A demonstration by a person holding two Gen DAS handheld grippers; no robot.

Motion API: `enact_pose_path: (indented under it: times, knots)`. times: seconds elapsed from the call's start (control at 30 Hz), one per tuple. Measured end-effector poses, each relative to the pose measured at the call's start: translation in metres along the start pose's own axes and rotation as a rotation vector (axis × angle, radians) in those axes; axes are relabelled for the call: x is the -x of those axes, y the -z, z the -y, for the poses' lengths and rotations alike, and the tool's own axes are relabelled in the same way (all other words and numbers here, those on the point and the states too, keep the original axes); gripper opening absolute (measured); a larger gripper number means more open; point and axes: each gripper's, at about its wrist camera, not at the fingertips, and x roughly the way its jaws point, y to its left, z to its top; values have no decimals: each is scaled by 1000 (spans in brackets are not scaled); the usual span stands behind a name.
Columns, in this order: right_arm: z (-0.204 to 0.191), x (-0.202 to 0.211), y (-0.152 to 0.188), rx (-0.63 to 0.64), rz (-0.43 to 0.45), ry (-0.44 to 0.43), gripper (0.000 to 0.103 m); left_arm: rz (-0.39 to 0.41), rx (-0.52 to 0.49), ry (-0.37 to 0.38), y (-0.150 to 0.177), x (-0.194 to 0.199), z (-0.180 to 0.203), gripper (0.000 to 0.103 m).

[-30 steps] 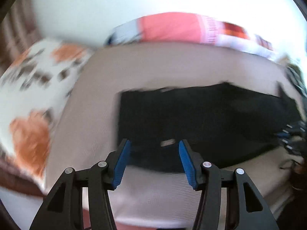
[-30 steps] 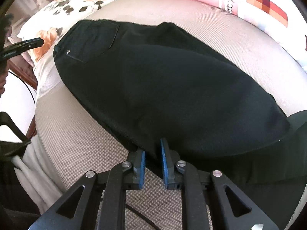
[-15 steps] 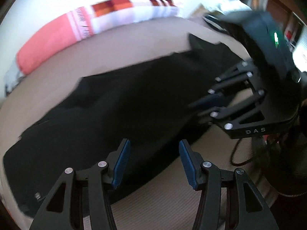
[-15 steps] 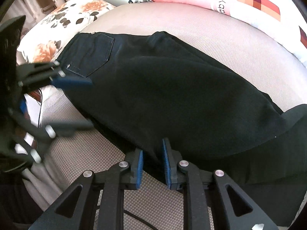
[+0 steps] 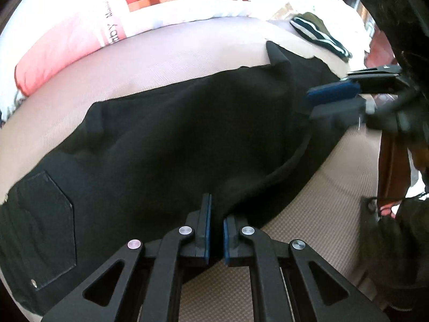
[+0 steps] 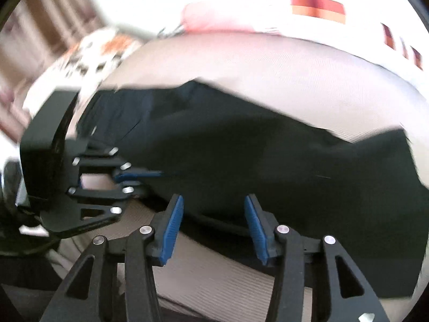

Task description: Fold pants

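Black pants [image 5: 174,145] lie flat across a beige bed, waistband and back pocket [image 5: 45,222] at the left, legs running right. My left gripper [image 5: 216,230] is shut on the near edge of the pants at mid-length. It also shows in the right wrist view [image 6: 139,178], pinching that edge. My right gripper [image 6: 213,228] is open and empty just above the near edge of the pants [image 6: 268,161]. It also appears at the right of the left wrist view [image 5: 329,102], over the leg end.
A pink and white pillow [image 5: 107,26] lies along the far side of the bed. A floral pillow [image 6: 88,53] lies beyond the waistband. A striped cloth [image 5: 319,35] lies at the far right corner. The beige mattress [image 5: 321,187] edge runs close below both grippers.
My left gripper swung right along the pants and closed on their near edge. My right gripper let go of that edge, opened and pulled back a little.
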Motion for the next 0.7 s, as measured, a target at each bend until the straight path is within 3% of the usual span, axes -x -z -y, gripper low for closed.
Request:
enact_pose_path:
  times: [0.27, 0.4, 0.7]
  knots:
    - [188, 40, 46, -608, 105, 91, 42, -3, 65, 14, 4, 2, -2, 7]
    - [251, 52, 74, -835, 175, 88, 39, -12, 80, 10, 4, 0, -1, 7]
    - [306, 46, 85, -998, 267, 3, 27, -36, 115, 8, 4, -4, -4, 7]
